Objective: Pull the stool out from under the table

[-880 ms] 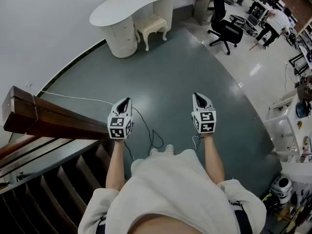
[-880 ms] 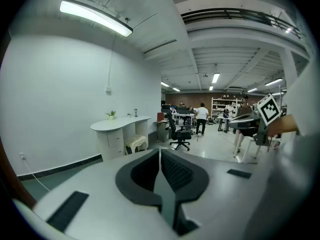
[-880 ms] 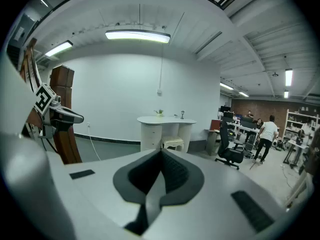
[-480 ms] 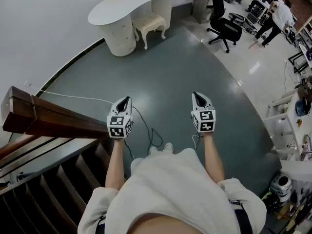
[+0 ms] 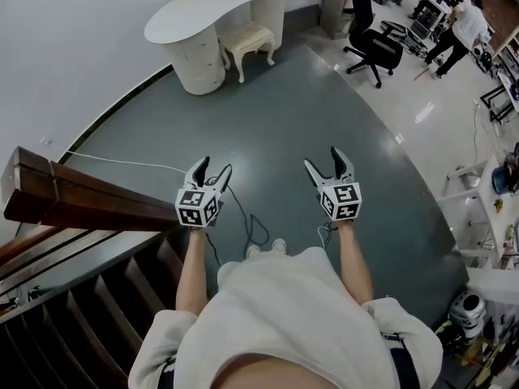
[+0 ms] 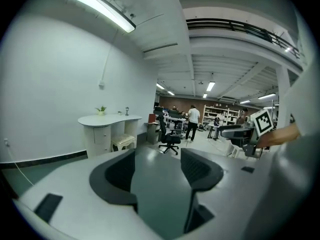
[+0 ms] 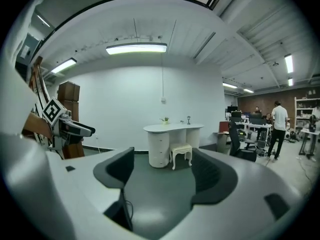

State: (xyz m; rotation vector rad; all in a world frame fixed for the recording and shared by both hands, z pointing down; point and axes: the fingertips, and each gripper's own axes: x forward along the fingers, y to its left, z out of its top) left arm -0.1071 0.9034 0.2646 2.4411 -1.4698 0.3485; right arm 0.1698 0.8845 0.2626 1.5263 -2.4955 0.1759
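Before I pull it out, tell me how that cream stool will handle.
The stool looks small with thin curved legs, so probably light and rigid. Its slim feet should slide on the smooth floor, though a high pull might tip it.

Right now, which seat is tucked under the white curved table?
The cream cushioned stool with pale carved legs, partly under that table. The black swivel office chair stands clear, farther right.
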